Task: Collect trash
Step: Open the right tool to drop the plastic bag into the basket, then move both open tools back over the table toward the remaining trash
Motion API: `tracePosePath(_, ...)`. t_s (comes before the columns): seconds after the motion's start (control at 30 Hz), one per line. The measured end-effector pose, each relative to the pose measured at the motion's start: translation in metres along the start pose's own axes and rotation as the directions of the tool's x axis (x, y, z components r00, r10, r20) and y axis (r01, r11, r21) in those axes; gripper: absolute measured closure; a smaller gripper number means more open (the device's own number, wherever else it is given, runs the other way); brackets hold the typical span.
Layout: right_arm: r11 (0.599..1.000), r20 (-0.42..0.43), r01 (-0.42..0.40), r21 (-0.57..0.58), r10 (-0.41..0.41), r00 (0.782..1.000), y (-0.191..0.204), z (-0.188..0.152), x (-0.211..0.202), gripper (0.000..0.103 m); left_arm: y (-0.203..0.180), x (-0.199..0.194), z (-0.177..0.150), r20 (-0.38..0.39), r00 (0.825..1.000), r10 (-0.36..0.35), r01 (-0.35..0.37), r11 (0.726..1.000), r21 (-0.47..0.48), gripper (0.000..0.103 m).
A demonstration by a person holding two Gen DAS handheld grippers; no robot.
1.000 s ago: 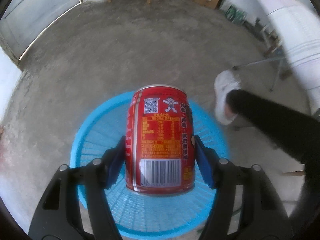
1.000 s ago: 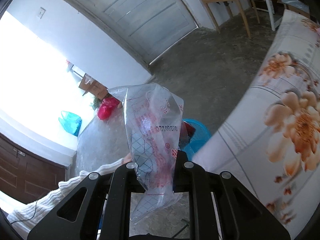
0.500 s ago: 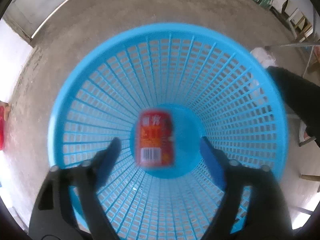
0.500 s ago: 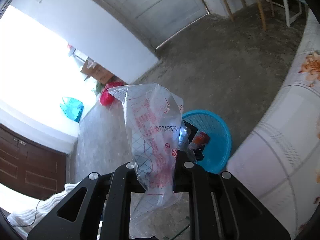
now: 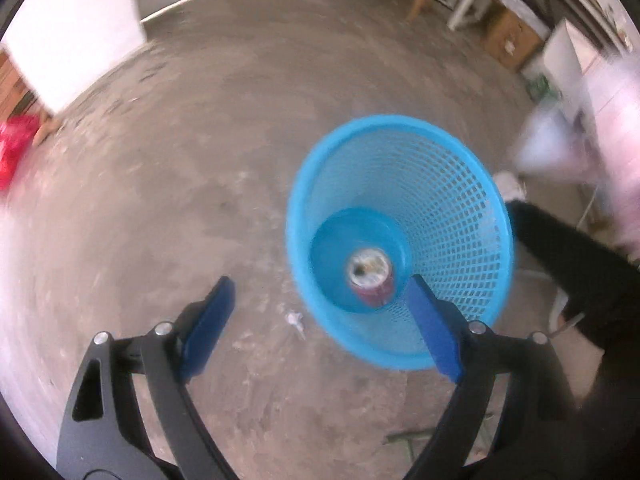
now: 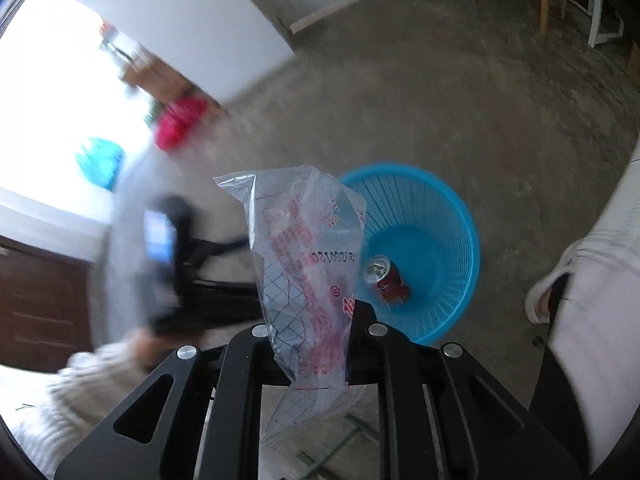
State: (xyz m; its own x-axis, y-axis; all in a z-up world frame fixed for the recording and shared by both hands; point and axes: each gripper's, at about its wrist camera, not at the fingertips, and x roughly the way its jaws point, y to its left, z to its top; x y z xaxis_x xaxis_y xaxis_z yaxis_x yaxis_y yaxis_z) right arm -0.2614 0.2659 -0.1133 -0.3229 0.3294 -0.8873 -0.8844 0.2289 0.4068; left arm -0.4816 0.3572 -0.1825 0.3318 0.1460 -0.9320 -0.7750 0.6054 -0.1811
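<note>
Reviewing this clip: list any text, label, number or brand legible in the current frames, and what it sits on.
Clear plastic bag in the right gripper: a red digit string seen mirrored through the film, roughly "20260120", not certain; a circled mark below it; other red print too blurred to read.
Red can in the blue basket: label too small and blurred.
Nothing else readable.

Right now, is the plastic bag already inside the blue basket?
No, the plastic bag is pinched in the right gripper, above the blue basket, which holds only a can.
</note>
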Motion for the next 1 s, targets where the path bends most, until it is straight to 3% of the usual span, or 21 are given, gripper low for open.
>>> tracePosePath(0.1,0.999,-0.108,0.039,0.029,-0.035,0.994,-0.004,-0.001,0.059,0.087,0.010,-0.025,-0.006,0.043,0.999,-0.024,0.026,0.998,-0.051,0.020)
tracePosePath(0.23,0.984,-0.185,0.180,0.010,-0.175,0.967,-0.011,0.002,0.123,0.079,0.011,-0.045,-0.014,0.094,0.995,-0.041,0.046,0.998,-0.054,0.020)
tracePosePath(0.33,0.968,-0.254,0.251,0.004,-0.242,0.937,-0.013,0.008,0.153,0.062,0.004,-0.049,-0.020,0.096,0.995,-0.041,0.044,0.998,-0.035,0.020)
tracePosePath(0.37,0.967,-0.268,0.254,0.015,-0.241,0.933,-0.013,0.011,0.155,0.050,0.002,-0.050,-0.022,0.096,0.995,-0.035,0.037,0.999,-0.023,0.020)
tracePosePath(0.4,0.971,-0.267,0.240,0.016,-0.227,0.936,-0.010,0.015,0.154,0.043,0.000,-0.049,-0.023,0.095,0.995,-0.025,0.027,1.000,-0.014,0.020)
tracePosePath(0.43,0.972,-0.259,0.233,0.010,-0.223,0.940,-0.007,0.016,0.152,0.043,0.000,-0.050,-0.025,0.095,0.995,-0.021,0.022,1.000,-0.010,0.020)
tracePosePath(0.53,0.949,-0.169,0.305,-0.080,-0.315,0.934,0.008,0.026,0.133,0.040,0.000,-0.051,-0.026,0.092,0.996,-0.020,0.021,1.000,-0.010,0.020)
tracePosePath(0.6,0.942,-0.127,0.319,-0.098,-0.330,0.935,0.018,0.028,0.115,0.039,-0.001,-0.054,-0.025,0.100,0.995,-0.025,0.026,1.000,-0.013,0.020)
tracePosePath(0.73,0.968,-0.041,0.237,-0.083,-0.241,0.970,0.035,0.028,0.064,0.039,-0.006,-0.071,-0.022,0.158,0.987,-0.035,0.038,0.999,-0.016,0.020)
tracePosePath(0.83,0.992,0.094,0.105,-0.064,-0.099,0.991,0.058,0.016,-0.007,0.039,-0.013,-0.090,-0.019,0.204,0.978,-0.051,0.054,0.999,-0.008,0.020)
tracePosePath(0.9,0.997,0.174,0.010,-0.073,0.002,0.985,0.069,0.004,-0.049,0.039,-0.024,-0.107,-0.015,0.234,0.970,-0.071,0.069,0.997,0.016,0.020)
tracePosePath(1.0,0.989,0.311,-0.127,-0.070,0.142,0.940,0.074,-0.035,-0.127,0.039,-0.055,-0.138,-0.008,0.295,0.948,-0.117,0.089,0.990,0.106,0.020)
